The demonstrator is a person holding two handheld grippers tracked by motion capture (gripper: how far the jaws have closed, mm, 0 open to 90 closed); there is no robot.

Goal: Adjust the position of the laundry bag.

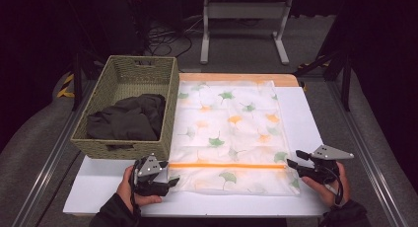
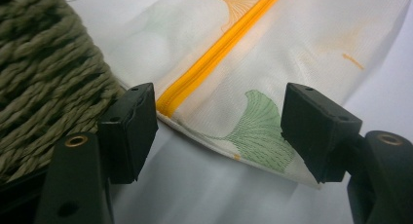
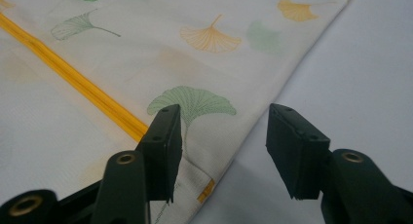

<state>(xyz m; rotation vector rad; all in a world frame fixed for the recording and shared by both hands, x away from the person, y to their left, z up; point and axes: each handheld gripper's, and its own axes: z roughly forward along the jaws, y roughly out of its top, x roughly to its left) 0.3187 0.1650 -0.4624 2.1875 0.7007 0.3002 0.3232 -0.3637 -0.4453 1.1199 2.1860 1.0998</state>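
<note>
A white mesh bag (image 1: 229, 133) printed with green and orange ginkgo leaves lies flat on the white tabletop (image 1: 98, 187). An orange zipper (image 1: 226, 166) runs across it near the front edge. My left gripper (image 1: 172, 180) is at the bag's front left corner. In the left gripper view it (image 2: 219, 112) stands open, with the zipper's end (image 2: 168, 104) and the bag's corner (image 2: 253, 131) lying between the jaws, untouched. My right gripper (image 1: 293, 162) is at the front right corner. It (image 3: 224, 131) is open over the bag's side edge (image 3: 229, 151).
A woven basket (image 1: 125, 69) holding dark clothes (image 1: 128, 118) stands on the table's left side, against the bag; its wall (image 2: 44, 78) is close beside my left jaw. A wooden strip (image 1: 236, 77) lines the far edge. A white stand (image 1: 244, 12) sits on the floor beyond.
</note>
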